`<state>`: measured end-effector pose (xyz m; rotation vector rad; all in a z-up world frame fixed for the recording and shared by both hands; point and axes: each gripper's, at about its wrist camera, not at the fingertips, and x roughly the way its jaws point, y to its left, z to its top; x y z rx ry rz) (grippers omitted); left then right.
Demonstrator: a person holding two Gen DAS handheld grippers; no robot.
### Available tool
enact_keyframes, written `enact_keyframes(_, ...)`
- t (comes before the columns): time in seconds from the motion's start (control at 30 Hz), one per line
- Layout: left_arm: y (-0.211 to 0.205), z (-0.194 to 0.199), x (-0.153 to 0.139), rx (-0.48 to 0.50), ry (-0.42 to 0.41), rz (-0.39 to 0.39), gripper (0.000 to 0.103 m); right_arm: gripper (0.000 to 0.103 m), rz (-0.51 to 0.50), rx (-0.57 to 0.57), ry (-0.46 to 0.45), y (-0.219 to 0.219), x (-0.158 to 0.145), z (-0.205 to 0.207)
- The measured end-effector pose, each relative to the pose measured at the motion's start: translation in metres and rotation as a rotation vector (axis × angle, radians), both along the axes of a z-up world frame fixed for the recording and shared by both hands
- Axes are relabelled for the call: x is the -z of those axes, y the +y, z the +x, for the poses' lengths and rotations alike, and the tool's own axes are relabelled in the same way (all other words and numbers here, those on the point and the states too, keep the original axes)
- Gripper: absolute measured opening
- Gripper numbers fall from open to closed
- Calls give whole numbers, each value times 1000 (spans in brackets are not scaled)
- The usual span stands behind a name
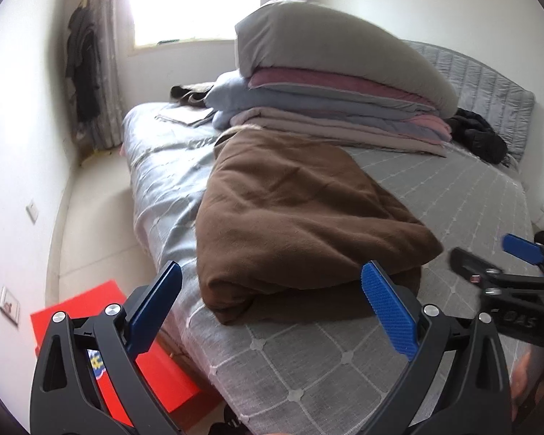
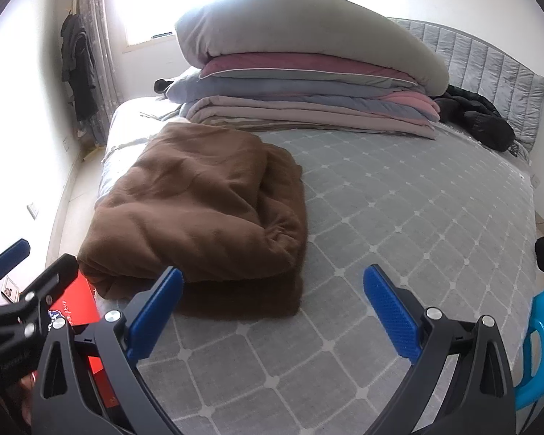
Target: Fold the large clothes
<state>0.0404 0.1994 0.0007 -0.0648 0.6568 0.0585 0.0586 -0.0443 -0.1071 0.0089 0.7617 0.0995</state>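
Observation:
A brown garment (image 1: 301,214) lies folded into a thick bundle near the front left corner of the bed (image 1: 344,355). In the right wrist view the same brown garment (image 2: 206,217) sits left of centre on the grey quilted bed (image 2: 399,217). My left gripper (image 1: 272,308) hovers just in front of the bundle's near edge, jaws wide open, nothing between them. My right gripper (image 2: 272,311) stands open over bare bedcover to the right of the bundle. The right gripper (image 1: 504,253) also shows at the right edge of the left wrist view, and the left gripper (image 2: 29,261) at the left edge of the right wrist view.
A stack of folded quilts (image 1: 337,108) topped by a grey pillow fills the back of the bed. A black jacket (image 1: 478,137) lies by the grey headboard. A red box (image 1: 101,326) stands on the floor at the bed's left. A blue chair (image 2: 540,348) is at the right.

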Motion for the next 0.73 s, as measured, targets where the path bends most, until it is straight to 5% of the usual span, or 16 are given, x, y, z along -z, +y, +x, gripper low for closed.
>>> enact_keyframes(0.17,5,2,8,31,-8,-109,94,96,24,20,27,-17,2,-5)
enact_keyframes(0.4,-6,4,10,-50,-14,40,93,96,4,16,7,-27,-1,-28)
enact_keyframes(0.53,-6,8,11,-46,28,35,94,96,8,23,-9,-36,-3,-38)
enact_keyframes(0.73,-8,2,4,-60,-14,64,94,96,6,23,-45,-45,1,-49)
